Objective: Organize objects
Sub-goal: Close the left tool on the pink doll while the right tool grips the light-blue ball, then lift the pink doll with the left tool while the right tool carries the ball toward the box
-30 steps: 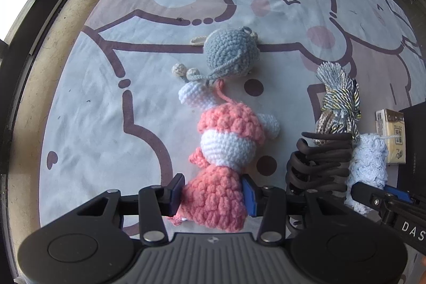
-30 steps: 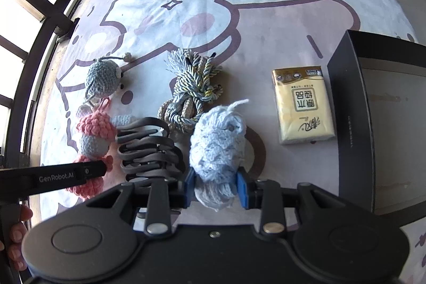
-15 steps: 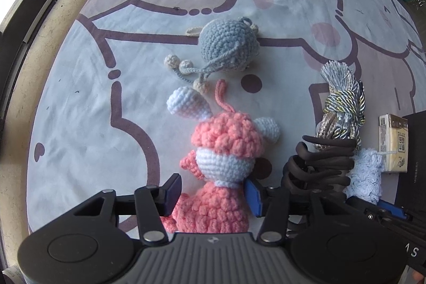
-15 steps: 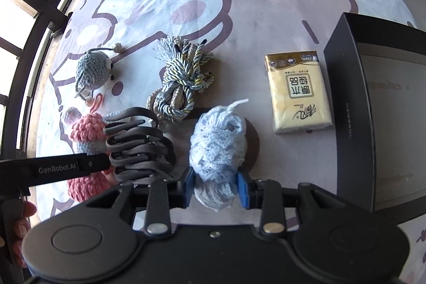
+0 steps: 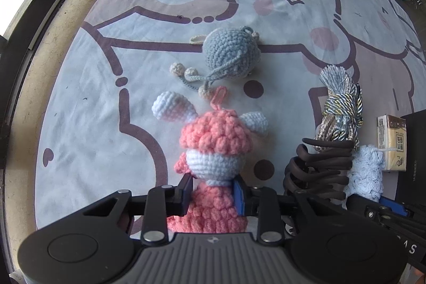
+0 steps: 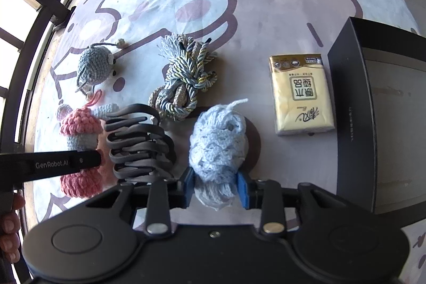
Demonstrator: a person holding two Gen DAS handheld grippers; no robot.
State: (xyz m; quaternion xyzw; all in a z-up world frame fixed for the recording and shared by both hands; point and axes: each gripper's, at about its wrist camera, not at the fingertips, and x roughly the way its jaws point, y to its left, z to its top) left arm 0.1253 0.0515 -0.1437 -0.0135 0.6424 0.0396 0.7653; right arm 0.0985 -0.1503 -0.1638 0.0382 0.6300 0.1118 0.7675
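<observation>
A pink and white crochet doll (image 5: 213, 164) lies on the cartoon-print cloth, and my left gripper (image 5: 213, 193) is shut on its pink skirt, pads pressing both sides. In the right wrist view the same doll (image 6: 80, 135) shows at the left, with the left gripper's arm across it. My right gripper (image 6: 216, 186) is shut on the lower end of a pale blue knitted bundle (image 6: 218, 143). A dark hair claw clip (image 6: 138, 143) lies between the two held things. Beyond them sit a grey crochet mouse (image 5: 230, 53) and a knotted tassel cord (image 6: 183, 81).
A yellow tissue pack (image 6: 302, 95) lies right of the blue bundle. A black open box (image 6: 346, 108) stands at the right edge. A dark window frame (image 5: 40, 25) borders the cloth on the left. A person's fingers (image 6: 10, 228) show at the lower left.
The left gripper's pads have closed in on the pink doll's skirt, and the doll now sits a little nearer the camera. The right gripper kept its hold on the blue bundle.
</observation>
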